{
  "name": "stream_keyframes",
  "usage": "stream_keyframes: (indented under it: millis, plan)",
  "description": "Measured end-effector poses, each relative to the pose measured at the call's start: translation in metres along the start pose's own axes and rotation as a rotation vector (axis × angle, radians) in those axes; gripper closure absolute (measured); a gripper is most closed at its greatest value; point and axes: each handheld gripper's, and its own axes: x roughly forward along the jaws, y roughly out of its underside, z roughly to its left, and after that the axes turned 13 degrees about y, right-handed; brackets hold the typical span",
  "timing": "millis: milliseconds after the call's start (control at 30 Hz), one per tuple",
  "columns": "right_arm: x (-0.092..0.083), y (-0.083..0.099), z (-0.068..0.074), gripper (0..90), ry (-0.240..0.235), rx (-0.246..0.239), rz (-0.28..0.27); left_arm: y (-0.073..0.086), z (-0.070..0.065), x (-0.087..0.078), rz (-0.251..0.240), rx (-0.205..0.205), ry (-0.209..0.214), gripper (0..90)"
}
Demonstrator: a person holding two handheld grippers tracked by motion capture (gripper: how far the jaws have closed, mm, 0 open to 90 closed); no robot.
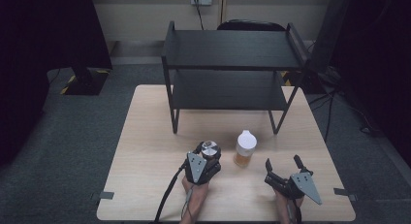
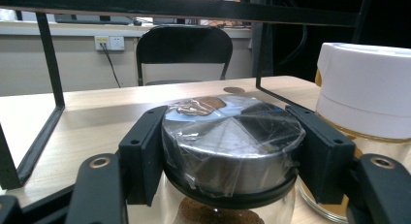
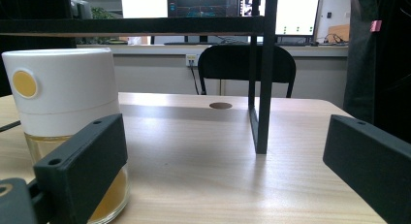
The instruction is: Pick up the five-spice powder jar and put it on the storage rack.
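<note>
Left tongs clamped, jaws level; right tongs spread wide, low over table.

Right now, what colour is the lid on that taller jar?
White lid, clearest in the right gripper view.

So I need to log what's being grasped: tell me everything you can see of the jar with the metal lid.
The jar is clear glass with a round silver metal lid wrapped in crinkled plastic film and a dark rim below it. Brown contents show through the glass. It stands upright on the wooden table, left of the white-capped jar. The left hand-held gripper is clamped on its lid from both sides.
</note>
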Motion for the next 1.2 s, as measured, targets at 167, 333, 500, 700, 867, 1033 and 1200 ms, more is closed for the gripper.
stream_keyframes:
  millis: [167, 333, 500, 700, 867, 1033, 1200]
  plan:
    - [0.0, 0.0, 0.0, 0.4, -0.001, 0.0, 0.0, 0.0, -0.004, 0.001, -0.003, -0.004, -0.013, 35.3]
    - [0.0, 0.0, 0.0, 0.4, -0.001, 0.0, 0.0, 0.0, -0.004, 0.0, -0.002, -0.004, -0.01, 35.4]
    - [0.0, 0.0, 0.0, 0.4, -0.001, 0.0, 0.0, -0.001, -0.003, -0.001, -0.008, -0.006, -0.004, 35.3]
    - [0.0, 0.0, -0.001, 0.4, -0.003, 0.0, 0.0, -0.003, 0.0, -0.004, -0.013, -0.011, 0.014, 35.4]
    - [0.0, 0.0, 0.0, 0.4, -0.003, 0.0, 0.0, -0.008, 0.003, -0.006, -0.011, 0.002, 0.034, 35.4]
    - [0.0, 0.0, 0.0, 0.4, -0.002, 0.001, 0.0, -0.014, 0.006, -0.01, -0.021, 0.017, 0.057, 35.4]
    - [0.0, 0.0, 0.0, 0.5, -0.001, 0.001, 0.001, -0.016, 0.01, -0.012, -0.031, 0.013, 0.072, 35.4]
